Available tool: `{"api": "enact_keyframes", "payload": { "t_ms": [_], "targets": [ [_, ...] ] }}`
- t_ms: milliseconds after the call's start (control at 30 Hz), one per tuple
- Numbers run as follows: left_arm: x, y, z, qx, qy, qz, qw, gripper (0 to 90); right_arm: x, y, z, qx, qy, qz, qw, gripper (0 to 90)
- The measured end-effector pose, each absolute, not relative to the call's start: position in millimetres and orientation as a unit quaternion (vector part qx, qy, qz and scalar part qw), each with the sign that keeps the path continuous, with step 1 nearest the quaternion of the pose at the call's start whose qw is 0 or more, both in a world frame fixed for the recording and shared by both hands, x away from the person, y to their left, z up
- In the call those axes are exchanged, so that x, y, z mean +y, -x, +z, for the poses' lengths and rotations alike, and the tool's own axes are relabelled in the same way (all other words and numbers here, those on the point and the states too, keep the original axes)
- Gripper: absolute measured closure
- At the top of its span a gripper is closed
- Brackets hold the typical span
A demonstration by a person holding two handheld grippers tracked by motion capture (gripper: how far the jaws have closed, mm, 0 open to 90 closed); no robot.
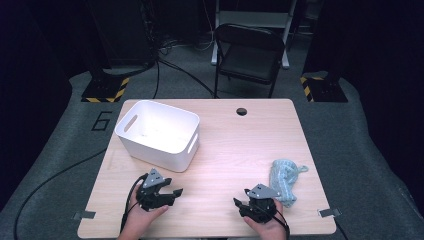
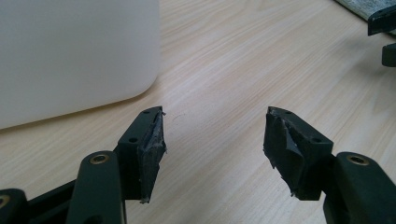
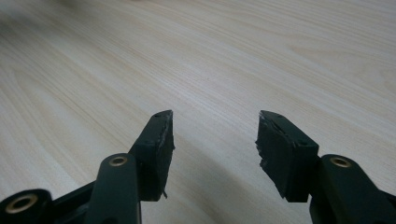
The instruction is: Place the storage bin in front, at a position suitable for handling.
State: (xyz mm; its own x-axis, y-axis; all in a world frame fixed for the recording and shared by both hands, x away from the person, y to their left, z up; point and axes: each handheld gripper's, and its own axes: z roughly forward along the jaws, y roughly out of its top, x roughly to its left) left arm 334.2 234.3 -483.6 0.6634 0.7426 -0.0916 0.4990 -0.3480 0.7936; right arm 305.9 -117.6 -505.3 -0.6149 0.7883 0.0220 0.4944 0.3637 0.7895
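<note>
Pale blue crumpled cloth [image 1: 285, 178] lies on the wooden bench [image 1: 235, 145] just beside your right claw [image 1: 241, 204]; both it and your left claw [image 1: 176, 193] are spread, empty.

Black grippers [image 1: 176, 192], brass screws, grey plates, black cables.

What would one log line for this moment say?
left gripper: jaws open, empty, beside white bin | right gripper: jaws open, empty | blue cloth: crumpled on table, right of right gripper, untouched
</note>
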Motion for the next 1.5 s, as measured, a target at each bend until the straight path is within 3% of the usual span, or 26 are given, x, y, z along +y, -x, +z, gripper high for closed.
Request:
{"api": "enact_keyframes", "payload": {
  "t_ms": [633, 1233, 1500],
  "targets": [
    [250, -329, -449, 0.410, -0.775, 0.161, 0.453, 42.4, -124, -300, -499, 0.788, -0.401, 0.422, 0.201, 45.2],
    [259, -340, -417, 0.420, -0.771, 0.182, 0.443, 40.8, -127, -297, -498, 0.778, -0.419, 0.432, 0.181, 47.2],
    [257, -349, -402, 0.414, -0.769, 0.197, 0.446, 44.7, -126, -298, -499, 0.782, -0.421, 0.425, 0.172, 49.0]
  ]
}}
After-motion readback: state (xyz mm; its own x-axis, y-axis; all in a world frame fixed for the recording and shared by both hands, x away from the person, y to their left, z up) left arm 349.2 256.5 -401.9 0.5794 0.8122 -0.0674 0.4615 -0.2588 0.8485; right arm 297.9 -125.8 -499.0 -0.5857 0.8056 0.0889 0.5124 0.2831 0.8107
